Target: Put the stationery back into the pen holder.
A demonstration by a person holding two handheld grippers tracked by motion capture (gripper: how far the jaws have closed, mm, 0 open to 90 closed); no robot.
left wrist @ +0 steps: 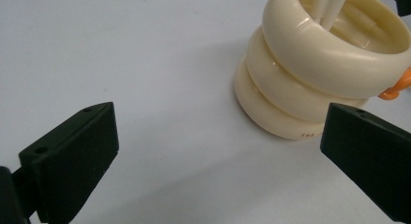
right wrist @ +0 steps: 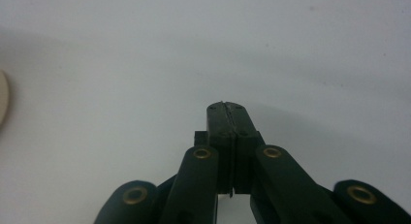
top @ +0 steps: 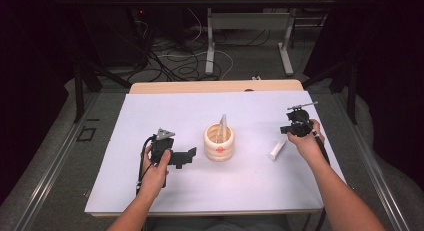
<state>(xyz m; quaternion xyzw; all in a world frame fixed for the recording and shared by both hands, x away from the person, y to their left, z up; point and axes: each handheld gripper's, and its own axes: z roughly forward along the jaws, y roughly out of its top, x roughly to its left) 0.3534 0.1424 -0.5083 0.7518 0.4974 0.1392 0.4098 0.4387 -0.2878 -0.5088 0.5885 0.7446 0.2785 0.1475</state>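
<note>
Cream holder (left wrist: 310,83) rim cut off at top edge; orange mark (left wrist: 398,88) partly hidden.

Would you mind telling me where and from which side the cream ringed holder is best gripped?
Probably around the groove between the bulging rings of the cream ringed holder, coming in level from the left tool side. Its jaws are already wide open next to it, and the rounded rings would likely keep them from slipping.

The white-covered table (top: 165,191) was brightly lit from above while its surroundings fell into darkness — soft shadows lay beneath the ribbed cream plastic cup (left wrist: 310,69), and the close jaws looked slightly blurred.
</note>
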